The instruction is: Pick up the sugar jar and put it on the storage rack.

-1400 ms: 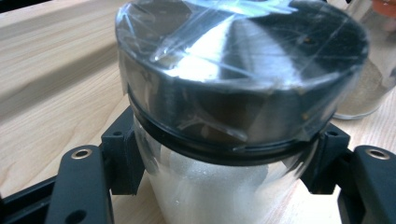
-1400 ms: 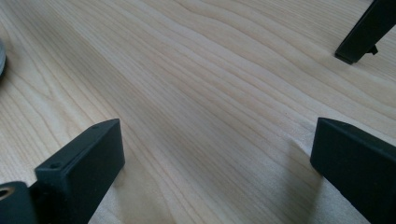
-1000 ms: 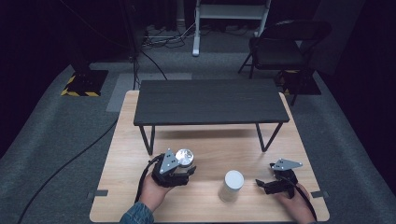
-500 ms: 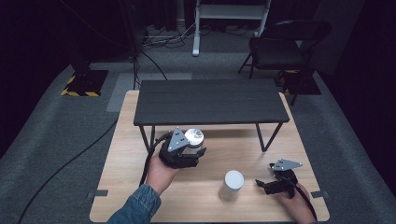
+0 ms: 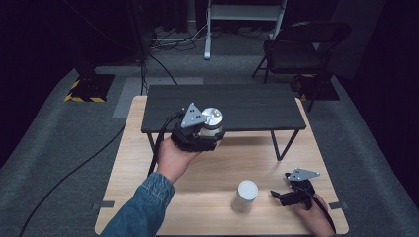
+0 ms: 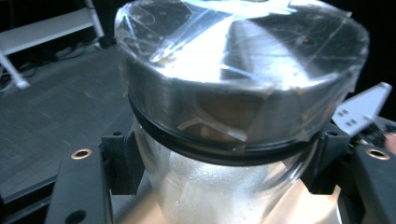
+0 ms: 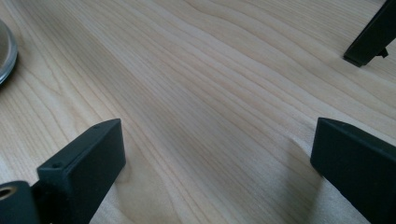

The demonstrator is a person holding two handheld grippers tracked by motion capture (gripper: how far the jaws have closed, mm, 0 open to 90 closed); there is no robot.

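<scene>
From above we see our left gripper [image 5: 210, 132] clamped on a clear glass jar with a taped silver lid [image 5: 212, 121], held in the air at the front edge of the black low shelf [image 5: 257, 106]. Our left gripper view shows both jaws pressing the jar's glass. In our right gripper view the jaws stand wide apart over the light wooden table [image 7: 210, 93] — nothing between them.

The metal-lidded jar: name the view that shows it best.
The left gripper view: the jar fills it, silver lid, clear body, clamped in the left hand-held gripper. The high view shows it small. The right gripper view gives no sure sight.
</scene>
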